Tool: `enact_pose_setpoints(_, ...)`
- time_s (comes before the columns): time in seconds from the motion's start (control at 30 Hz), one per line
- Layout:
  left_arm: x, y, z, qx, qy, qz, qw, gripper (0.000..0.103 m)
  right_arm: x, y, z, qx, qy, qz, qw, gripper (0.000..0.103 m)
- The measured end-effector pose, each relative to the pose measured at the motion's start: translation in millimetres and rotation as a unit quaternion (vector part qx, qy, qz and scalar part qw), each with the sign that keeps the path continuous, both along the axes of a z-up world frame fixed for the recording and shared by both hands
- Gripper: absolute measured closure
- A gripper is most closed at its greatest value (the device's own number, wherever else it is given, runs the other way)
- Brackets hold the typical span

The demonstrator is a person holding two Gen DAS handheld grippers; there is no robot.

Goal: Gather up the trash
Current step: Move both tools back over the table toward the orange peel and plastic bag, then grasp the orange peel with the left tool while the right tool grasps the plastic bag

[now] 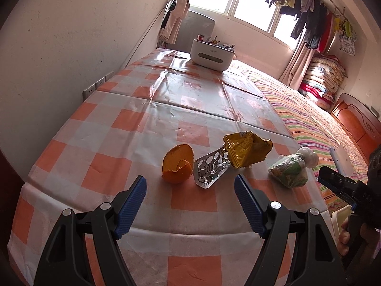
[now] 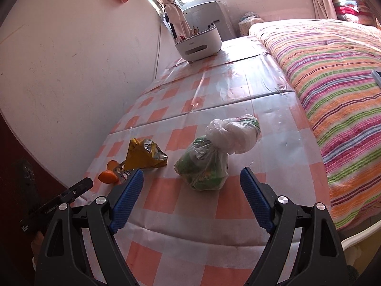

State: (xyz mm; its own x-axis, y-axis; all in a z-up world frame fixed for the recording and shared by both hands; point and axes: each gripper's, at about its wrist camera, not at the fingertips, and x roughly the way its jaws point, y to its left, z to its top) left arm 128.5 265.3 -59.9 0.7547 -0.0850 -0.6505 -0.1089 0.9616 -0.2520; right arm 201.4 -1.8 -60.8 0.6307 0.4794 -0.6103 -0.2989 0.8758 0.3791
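**Both grippers come up to the trash, nothing picked up yet**

Four bits of trash lie on the bench (image 1: 95, 124), which has an orange and white checked cloth. In the left wrist view they sit in a row across the lower middle of the frame: an orange peel (image 1: 177, 166), a foil pill pack (image 1: 210, 169) just beside it, a yellow wrapper (image 1: 246, 149) lying partly on the pill pack, and a tied plastic bag (image 1: 291, 170) a little apart to the right. A white bin (image 1: 212, 56) stands far off at the top middle of the frame, at the back end of the bench. It already looks full of small things.

The left gripper (image 1: 190, 186) has its jaws spread wide with nothing in them. It points at the peel and the pill pack, which are just past its tips.

The right gripper (image 2: 191, 181) also has its jaws spread wide and holds nothing. In the right wrist view the bag (image 2: 206, 166) sits in the middle of the frame, right in line with the gap between the jaws, but they do not touch it.

This looks like the very start: reaching in for the first grab. Next, the right gripper should slide forward until the bag is between its jaws, then squeeze. The bag is soft and may squash or slip, so a hold near the knot could be safer. The left one can go for the peel.
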Motion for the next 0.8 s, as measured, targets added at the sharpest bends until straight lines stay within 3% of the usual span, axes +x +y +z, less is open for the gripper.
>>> enact_pose_setpoints(0.43,26,6,-12,-0.013,0.015,0.005,0.9998,0.03,46,28,-16,-0.028,0.043,0.01,0.999,0.021)
enact_pose_setpoints(0.5,29,7,-14,-0.014,0.017,0.004,0.9997,0.035,51,31,-18,-0.03,0.048,0.015,0.998,0.022)
enact_pose_setpoints(0.57,33,8,-18,-0.02,0.025,0.002,0.9995,0.05,55,33,-19,-0.036,0.049,0.02,0.998,0.026)
enact_pose_setpoints(0.63,36,9,-22,-0.026,0.035,-0.001,0.999,0.057,58,35,-21,-0.043,0.051,0.03,0.997,0.044)
enact_pose_setpoints(0.8,41,9,-29,-0.025,0.049,-0.008,0.9985,0.072,58,36,-21,-0.043,0.045,0.041,0.997,0.053)
